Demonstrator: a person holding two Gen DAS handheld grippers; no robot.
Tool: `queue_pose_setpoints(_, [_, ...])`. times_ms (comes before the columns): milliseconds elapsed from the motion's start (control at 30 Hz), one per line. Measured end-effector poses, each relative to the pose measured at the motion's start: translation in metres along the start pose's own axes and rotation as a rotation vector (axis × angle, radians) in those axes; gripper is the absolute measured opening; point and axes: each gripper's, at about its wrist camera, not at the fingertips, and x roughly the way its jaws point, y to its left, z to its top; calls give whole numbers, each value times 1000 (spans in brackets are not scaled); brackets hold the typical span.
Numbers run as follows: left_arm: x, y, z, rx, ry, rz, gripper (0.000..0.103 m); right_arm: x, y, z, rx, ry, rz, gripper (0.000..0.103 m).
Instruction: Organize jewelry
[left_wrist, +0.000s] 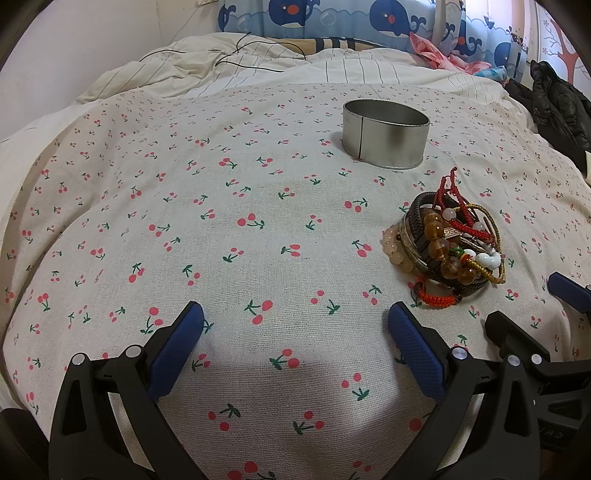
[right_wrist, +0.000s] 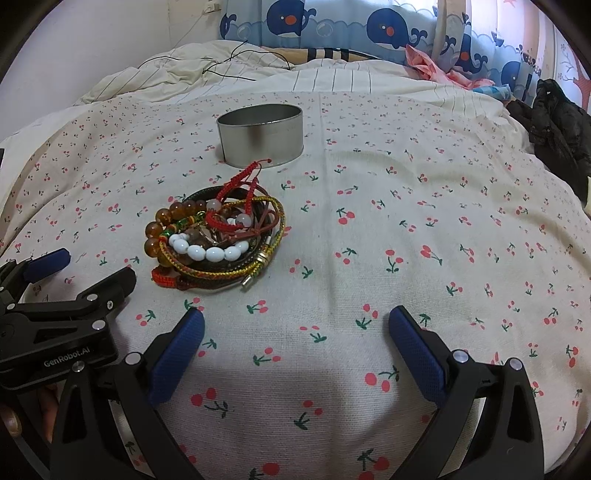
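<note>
The bracelets (right_wrist: 218, 236) are lying in one tangled heap near the middle of the cloth (right_wrist: 406, 258), just in front of the open tin (right_wrist: 260, 134), probably so they are going in there. Both the left gripper (left_wrist: 295, 325) and right gripper (right_wrist: 295, 325) are hovering wide apart, holding nothing. The tin's inside is hidden, and single pieces are hard to separate.

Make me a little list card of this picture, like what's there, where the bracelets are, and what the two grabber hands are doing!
place: bed covered by a cherry-print cloth
jewelry: pile of bracelets, tangled together on the cloth
colours in pile: amber beads, white beads, red cord, yellow braid
container: round metal tin, lid off, just behind the pile; inside hidden
left gripper: open, holding nothing, pile to its right
right gripper: open, holding nothing, pile ahead to its left
sorting: no bracelet seen in the tin yet
</note>
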Motion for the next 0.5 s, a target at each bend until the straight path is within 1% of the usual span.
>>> queue_pose_setpoints(500, [0,0,0,-2,4,-3,96,1,-1,-1,8,2,6,96])
